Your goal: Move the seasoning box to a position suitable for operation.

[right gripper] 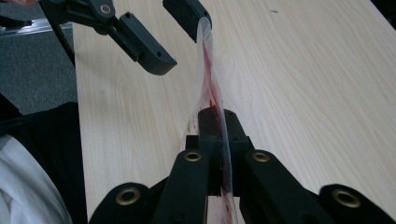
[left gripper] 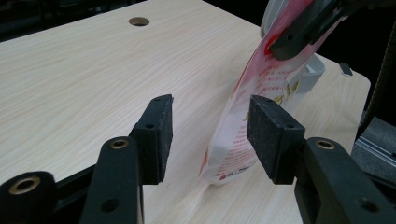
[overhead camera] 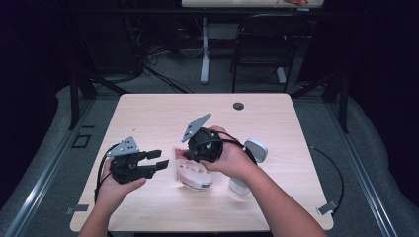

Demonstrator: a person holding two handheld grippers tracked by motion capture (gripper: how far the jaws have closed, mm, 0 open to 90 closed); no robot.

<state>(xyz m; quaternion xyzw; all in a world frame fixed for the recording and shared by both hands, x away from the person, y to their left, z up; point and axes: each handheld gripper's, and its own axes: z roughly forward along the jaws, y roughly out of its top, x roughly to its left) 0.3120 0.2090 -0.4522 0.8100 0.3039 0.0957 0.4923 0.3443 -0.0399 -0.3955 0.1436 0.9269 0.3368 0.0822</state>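
Note:
A red-and-white printed plastic pouch [overhead camera: 195, 175] stands tilted on the light wooden table [overhead camera: 148, 113], near its front middle. My right gripper [overhead camera: 185, 154] is shut on the pouch's upper edge; in the right gripper view its jaws [right gripper: 217, 126] pinch the thin film [right gripper: 208, 70]. My left gripper [overhead camera: 159, 161] is open just left of the pouch. In the left gripper view the pouch's lower corner [left gripper: 233, 140] sits between the two pads [left gripper: 156, 135], close against the right-hand one, with a wide gap on the other side. The right gripper's jaw [left gripper: 303, 28] clamps the pouch's top.
A white and grey device [overhead camera: 254, 150] stands on the table just right of my right hand. A round cable hole [overhead camera: 238, 105] marks the table's far side. A dark chair [overhead camera: 262, 44] and a second table's leg [overhead camera: 204, 54] stand beyond on the floor.

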